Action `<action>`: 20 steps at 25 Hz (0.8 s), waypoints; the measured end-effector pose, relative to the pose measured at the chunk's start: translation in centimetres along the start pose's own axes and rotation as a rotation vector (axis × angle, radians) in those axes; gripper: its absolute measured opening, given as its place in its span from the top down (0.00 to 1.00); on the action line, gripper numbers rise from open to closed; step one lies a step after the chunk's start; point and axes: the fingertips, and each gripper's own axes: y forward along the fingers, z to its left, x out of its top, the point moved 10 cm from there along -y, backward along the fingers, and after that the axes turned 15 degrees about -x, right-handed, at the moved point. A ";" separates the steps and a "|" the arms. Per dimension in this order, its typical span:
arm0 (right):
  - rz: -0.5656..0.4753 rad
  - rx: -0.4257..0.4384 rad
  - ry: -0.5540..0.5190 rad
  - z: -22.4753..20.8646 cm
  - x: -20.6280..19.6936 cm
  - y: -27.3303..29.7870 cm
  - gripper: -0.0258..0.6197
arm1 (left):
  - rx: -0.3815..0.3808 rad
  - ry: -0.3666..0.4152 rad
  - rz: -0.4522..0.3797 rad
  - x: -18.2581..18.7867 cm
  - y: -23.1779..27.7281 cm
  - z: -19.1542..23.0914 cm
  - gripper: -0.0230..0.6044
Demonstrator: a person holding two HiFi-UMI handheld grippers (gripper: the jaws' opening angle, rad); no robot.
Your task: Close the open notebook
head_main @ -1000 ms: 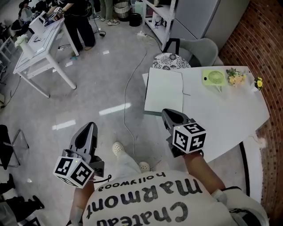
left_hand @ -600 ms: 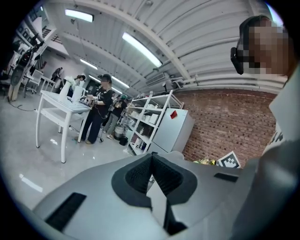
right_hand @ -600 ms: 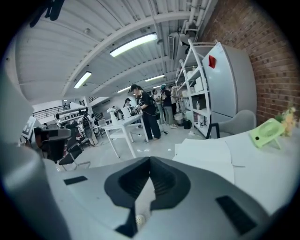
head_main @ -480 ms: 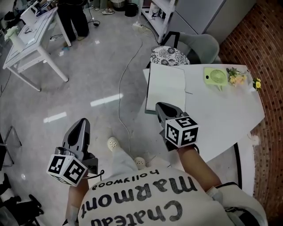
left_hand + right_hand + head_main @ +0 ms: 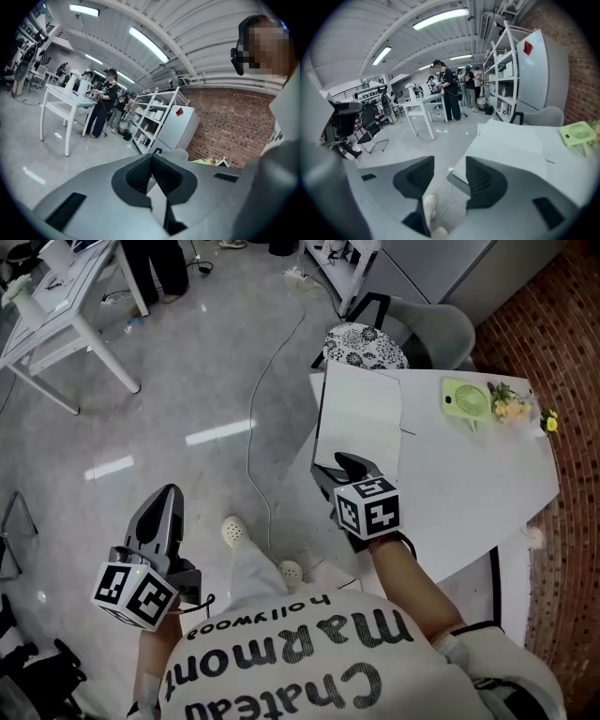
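While your left gripper [image 5: 169, 497] hangs at lower left over the floor, jaws pressed together on nothing, your right gripper [image 5: 338, 468] at centre is opening its jaws, empty, over the near corner of the open notebook [image 5: 361, 418]. The notebook lies flat along the white table's [image 5: 469, 484] left edge, with a green fan [image 5: 466, 397] beyond it at upper right.

The notebook [image 5: 356, 423] lies on the worktop [image 5: 469, 493] at its left edge. The fan [image 5: 466, 397] stands to its right, with flowers [image 5: 511, 409] just beside the fan, farther right. A chair [image 5: 439, 329] stands behind the worktop.
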 end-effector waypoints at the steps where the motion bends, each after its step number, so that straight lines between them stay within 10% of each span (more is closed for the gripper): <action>1: 0.010 0.006 -0.017 0.2 -0.1 0.3 0.62 | 0.004 -0.001 0.001 0.0 0.0 0.1 0.96; 20: 0.071 -0.118 -0.548 3.3 -1.8 4.6 0.49 | 0.049 -0.021 -0.003 -0.3 -0.2 0.8 0.96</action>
